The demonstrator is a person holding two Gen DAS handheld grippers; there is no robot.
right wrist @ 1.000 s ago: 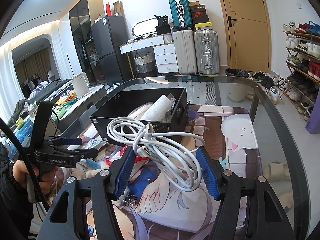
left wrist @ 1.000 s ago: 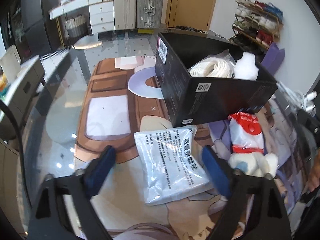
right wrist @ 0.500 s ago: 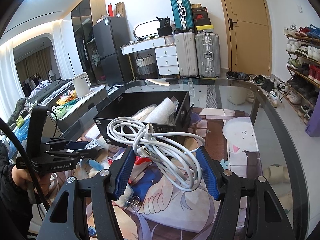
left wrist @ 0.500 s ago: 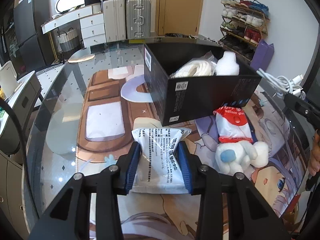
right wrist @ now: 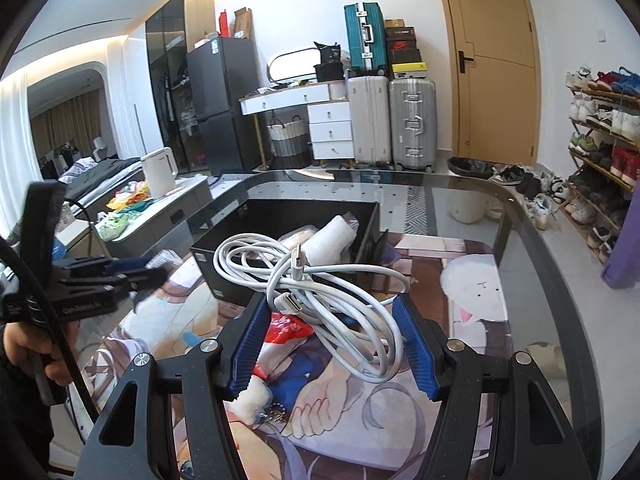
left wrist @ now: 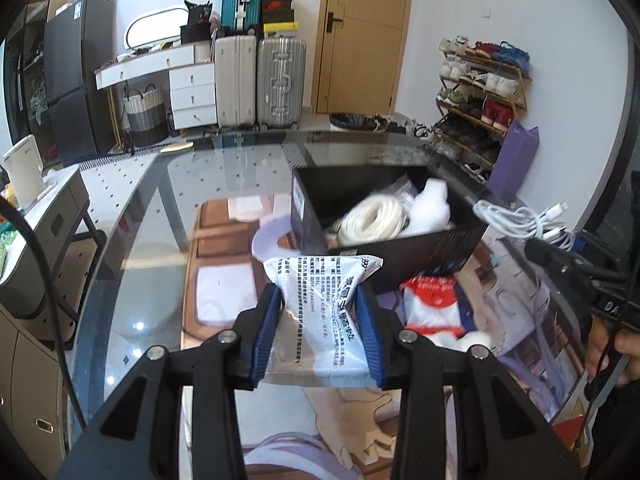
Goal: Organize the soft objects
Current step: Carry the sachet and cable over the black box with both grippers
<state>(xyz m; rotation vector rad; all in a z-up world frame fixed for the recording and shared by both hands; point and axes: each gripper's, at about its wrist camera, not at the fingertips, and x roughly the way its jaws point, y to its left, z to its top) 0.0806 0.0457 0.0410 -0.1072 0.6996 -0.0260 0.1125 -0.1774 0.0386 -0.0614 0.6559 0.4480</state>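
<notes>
left gripper (left wrist: 320, 332): fingers pinching white pouch (left wrist: 324, 312), held clear of worktop (left wrist: 132, 240) before black box (left wrist: 384, 256) | right gripper (right wrist: 332, 344): fingers pinching white cable (right wrist: 320, 280) near box | advice: clear near wall, release low over free corner.

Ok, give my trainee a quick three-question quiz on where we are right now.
1. True or false: the left gripper is shut on the pouch.
2. What does the right gripper hold? A) plush toy B) cable C) kettle
3. Fill in: the black box already holds a white ____ coil.

Key: 1 true; 2 B, the cable; 3 rope.
</notes>
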